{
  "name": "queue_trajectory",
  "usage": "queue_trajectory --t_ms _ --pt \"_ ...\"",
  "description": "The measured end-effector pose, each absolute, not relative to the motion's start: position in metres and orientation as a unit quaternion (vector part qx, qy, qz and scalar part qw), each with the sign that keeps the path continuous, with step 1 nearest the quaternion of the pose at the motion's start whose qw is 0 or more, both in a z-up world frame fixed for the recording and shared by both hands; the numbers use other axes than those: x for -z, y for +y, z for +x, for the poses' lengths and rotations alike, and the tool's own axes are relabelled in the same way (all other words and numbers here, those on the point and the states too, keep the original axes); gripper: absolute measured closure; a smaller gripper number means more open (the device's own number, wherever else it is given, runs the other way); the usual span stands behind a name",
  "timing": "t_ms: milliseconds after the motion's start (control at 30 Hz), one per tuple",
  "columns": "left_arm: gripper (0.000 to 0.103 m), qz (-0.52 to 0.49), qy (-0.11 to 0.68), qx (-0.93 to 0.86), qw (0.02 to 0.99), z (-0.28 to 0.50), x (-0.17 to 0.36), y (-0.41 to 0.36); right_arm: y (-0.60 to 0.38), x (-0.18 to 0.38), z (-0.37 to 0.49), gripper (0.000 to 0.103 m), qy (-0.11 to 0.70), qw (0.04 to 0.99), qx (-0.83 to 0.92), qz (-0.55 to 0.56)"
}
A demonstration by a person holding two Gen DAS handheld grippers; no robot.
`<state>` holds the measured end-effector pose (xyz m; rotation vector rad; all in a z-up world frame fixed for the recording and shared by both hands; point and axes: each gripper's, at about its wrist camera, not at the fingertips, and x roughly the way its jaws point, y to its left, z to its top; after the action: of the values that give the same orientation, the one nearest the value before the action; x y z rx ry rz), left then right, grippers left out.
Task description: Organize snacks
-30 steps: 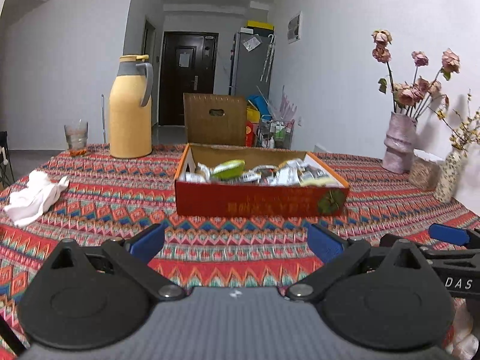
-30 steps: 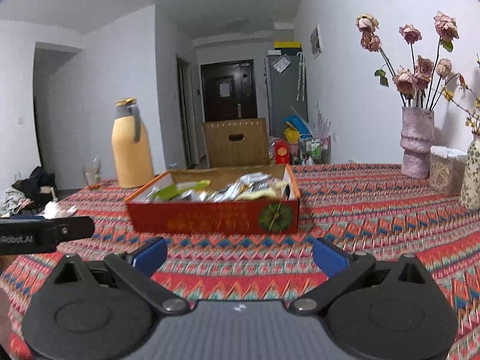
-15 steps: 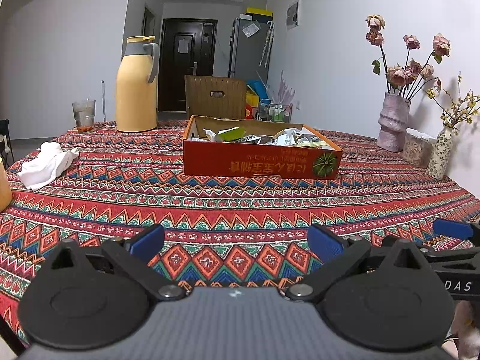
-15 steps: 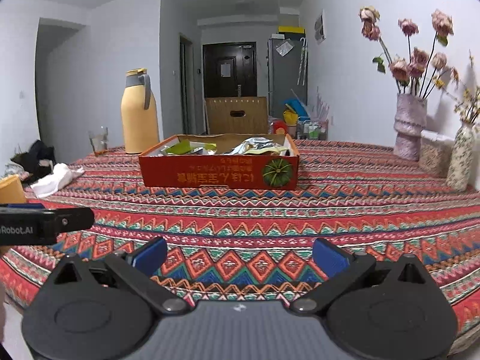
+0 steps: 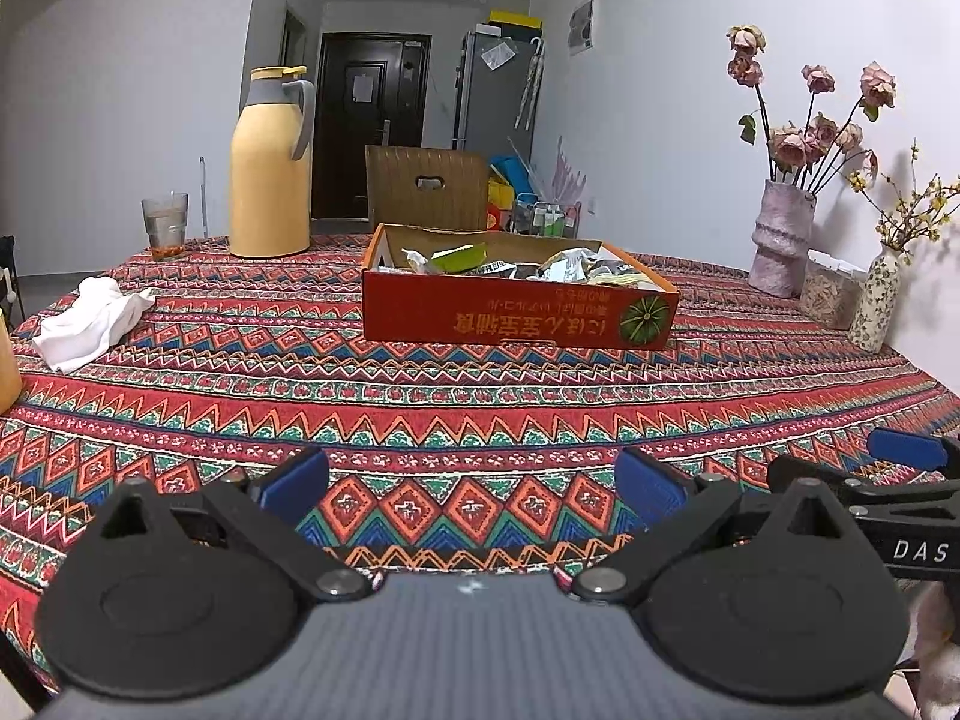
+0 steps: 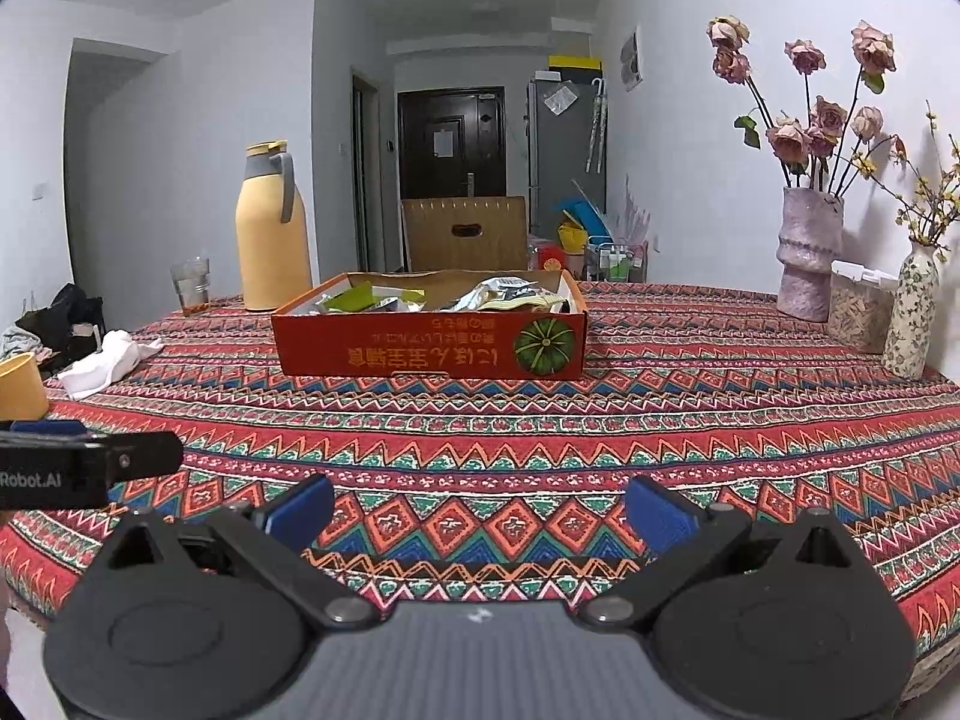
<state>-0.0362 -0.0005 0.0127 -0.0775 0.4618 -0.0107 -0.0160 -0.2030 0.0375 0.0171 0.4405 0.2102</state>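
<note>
Both claws — left gripper, right gripper — gape empty above the tablecloth; the snack box sits well ahead.

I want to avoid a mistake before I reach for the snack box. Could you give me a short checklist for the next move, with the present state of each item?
1. Left hand-held gripper open and holding nothing: ok.
2. Right hand-held gripper open and holding nothing: ok.
3. Red snack box upright on the tablecloth, open on top: ok.
4. Snack packets inside the box, none seen on the cloth: ok.
5. Path from both grippers to the box free of objects: ok; the white cloth and the flower vase stand off to the sides.
6. Which packets need rearranging: cannot tell, the box wall hides most of them.
</note>
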Motion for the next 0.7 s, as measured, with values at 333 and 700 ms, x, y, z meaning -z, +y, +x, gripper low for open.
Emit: queue_trajectory --t_ms 333,700 --pt "0.000 -0.038 0.234 0.005 0.972 -0.0338 -0.0110 -0.0015 -0.2067 -0.0363 -0.0109 0.000 0.224 0.969 -0.100 0.012" --pt "0.000 -0.038 0.234 0.006 0.972 -0.0336 -0.0108 -0.0017 -0.2069 -0.0365 -0.0095 0.000 0.224 0.969 -0.100 0.011"
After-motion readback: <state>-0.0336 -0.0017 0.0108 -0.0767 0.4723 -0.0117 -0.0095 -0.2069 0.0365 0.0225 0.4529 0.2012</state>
